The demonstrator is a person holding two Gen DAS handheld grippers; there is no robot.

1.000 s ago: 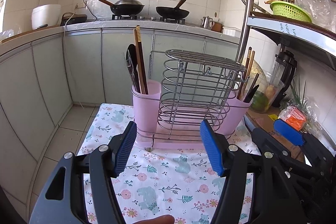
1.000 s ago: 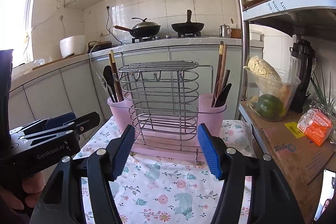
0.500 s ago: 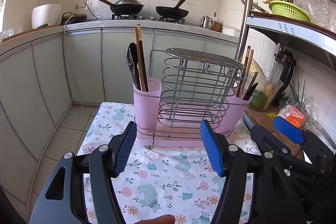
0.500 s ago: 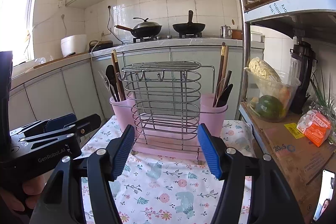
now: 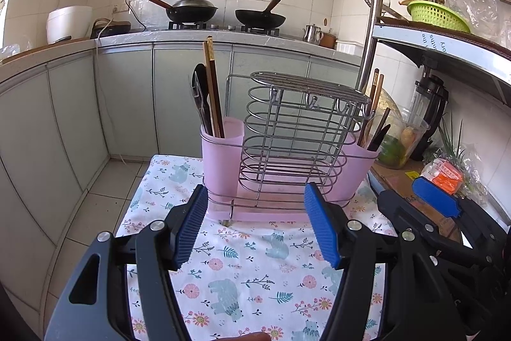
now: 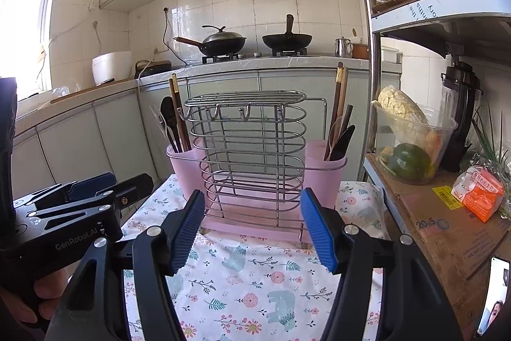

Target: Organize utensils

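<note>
A wire utensil rack (image 5: 300, 133) (image 6: 249, 149) on a pink base stands at the far end of the floral tablecloth (image 5: 255, 261) (image 6: 242, 283). Its left pink cup (image 5: 222, 158) (image 6: 185, 168) holds chopsticks (image 5: 212, 88) and dark spoons. Its right pink cup (image 5: 354, 171) (image 6: 324, 174) holds chopsticks and a black utensil (image 6: 341, 139). My left gripper (image 5: 255, 226) is open and empty, a short way in front of the rack. My right gripper (image 6: 252, 226) is open and empty too, and appears at the right in the left wrist view (image 5: 434, 213).
A cardboard box (image 6: 447, 229) with an orange packet and a clear tub of vegetables (image 6: 412, 143) stands right of the table under a metal shelf. A black blender (image 6: 460, 117) is behind it. Grey cabinets and a stove with two woks (image 5: 223, 10) lie beyond a tiled floor gap.
Both grippers have drawn back a little from the rack, which now looks slightly smaller and farther. Jaws stay open; no utensil has moved.
</note>
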